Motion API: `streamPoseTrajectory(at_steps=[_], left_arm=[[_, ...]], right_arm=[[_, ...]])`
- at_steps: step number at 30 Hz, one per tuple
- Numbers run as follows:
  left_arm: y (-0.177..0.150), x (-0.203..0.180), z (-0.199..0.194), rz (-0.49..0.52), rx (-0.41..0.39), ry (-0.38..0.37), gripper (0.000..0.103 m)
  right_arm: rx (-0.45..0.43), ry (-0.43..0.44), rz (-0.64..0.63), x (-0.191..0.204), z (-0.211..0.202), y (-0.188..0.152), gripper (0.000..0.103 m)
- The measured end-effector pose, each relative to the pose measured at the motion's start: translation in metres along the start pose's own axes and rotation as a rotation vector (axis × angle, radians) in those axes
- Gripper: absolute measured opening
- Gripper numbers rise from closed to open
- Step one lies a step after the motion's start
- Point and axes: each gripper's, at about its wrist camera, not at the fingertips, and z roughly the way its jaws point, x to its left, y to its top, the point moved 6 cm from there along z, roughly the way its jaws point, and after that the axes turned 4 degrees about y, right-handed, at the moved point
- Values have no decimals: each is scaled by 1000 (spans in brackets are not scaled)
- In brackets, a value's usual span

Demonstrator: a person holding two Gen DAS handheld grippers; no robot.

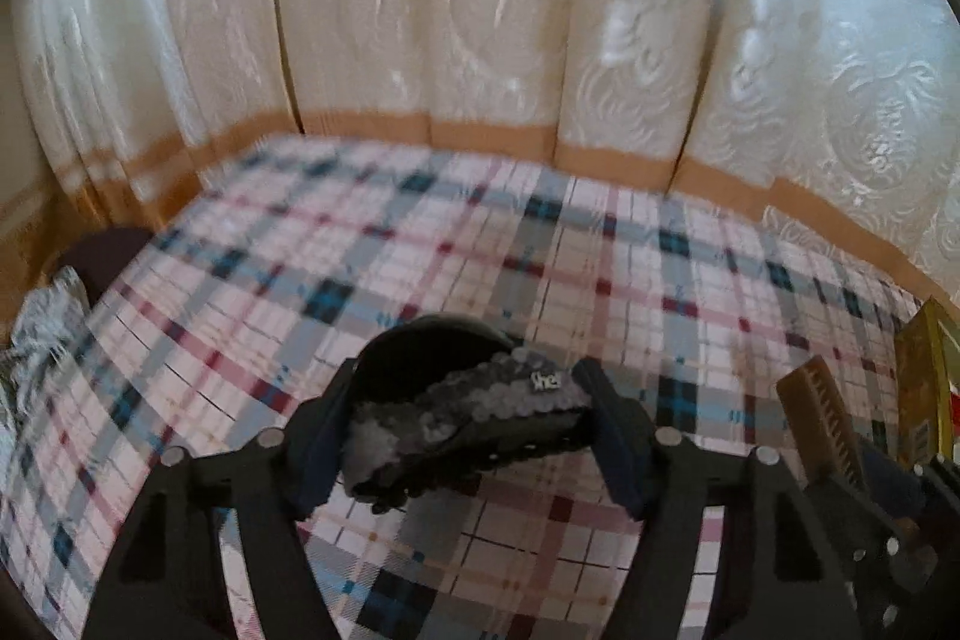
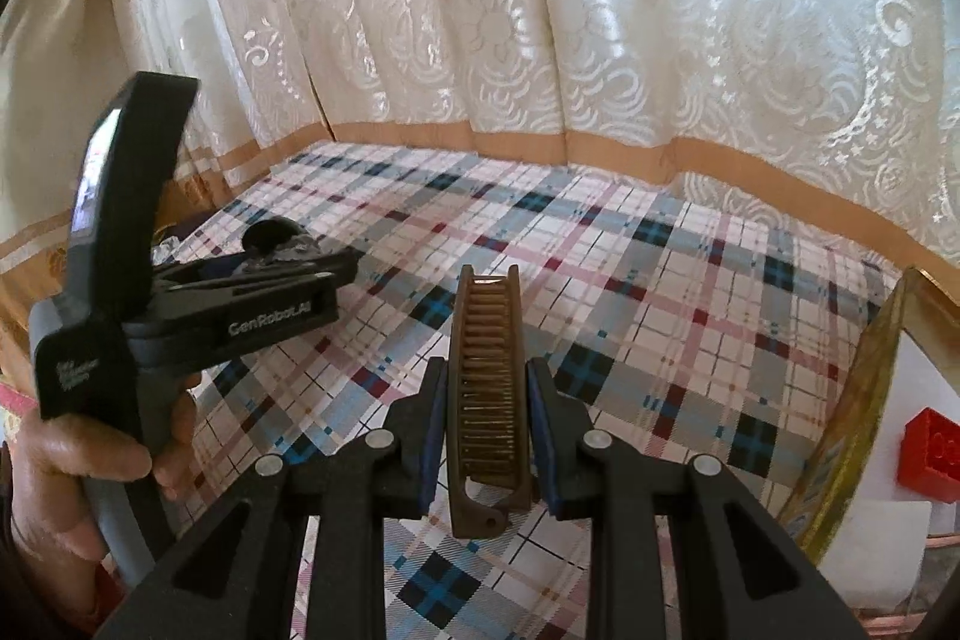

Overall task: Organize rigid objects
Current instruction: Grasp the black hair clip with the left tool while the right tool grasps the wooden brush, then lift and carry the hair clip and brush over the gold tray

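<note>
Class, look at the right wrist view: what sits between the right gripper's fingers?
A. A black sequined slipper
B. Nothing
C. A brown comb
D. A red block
C: the right gripper is shut on a brown comb standing on edge between its pads, while the slipper is in the left gripper.

The right gripper (image 2: 487, 400) grips a brown comb (image 2: 486, 388) between its jaws, the comb standing on edge and pointing away over the plaid surface (image 2: 690, 292). At left a hand (image 2: 90, 466) holds the left gripper (image 2: 288, 274), whose jaws reach across a dark sequined item (image 2: 282, 247). A cream curtain (image 2: 540, 10) with a tan band hangs behind. At right stand a yellow box (image 2: 858, 430) and a red block (image 2: 930, 451)
</note>
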Motion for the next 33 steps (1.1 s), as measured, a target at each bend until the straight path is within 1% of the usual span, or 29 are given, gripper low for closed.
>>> streamPoseTrajectory(at_steps=[2,6,12,14,24,33], left_arm=[[0,-4,-12,18,-51,13,70],[0,-7,-30,12,-120,16,70],[-5,-16,-52,29,-187,38,70],[-7,-18,-56,33,-197,42,70],[-24,-40,-77,36,-210,-2,70],[-39,-67,-100,57,-229,-44,70]], right_arm=[[-31,-8,-1,0,-7,1,28],[-93,-38,-7,1,-20,3,28],[-145,-76,-12,1,-33,3,28],[-150,-85,-10,0,-36,1,28],[-163,-110,12,-7,-57,-15,28],[-191,-154,18,-14,-81,-27,28]])
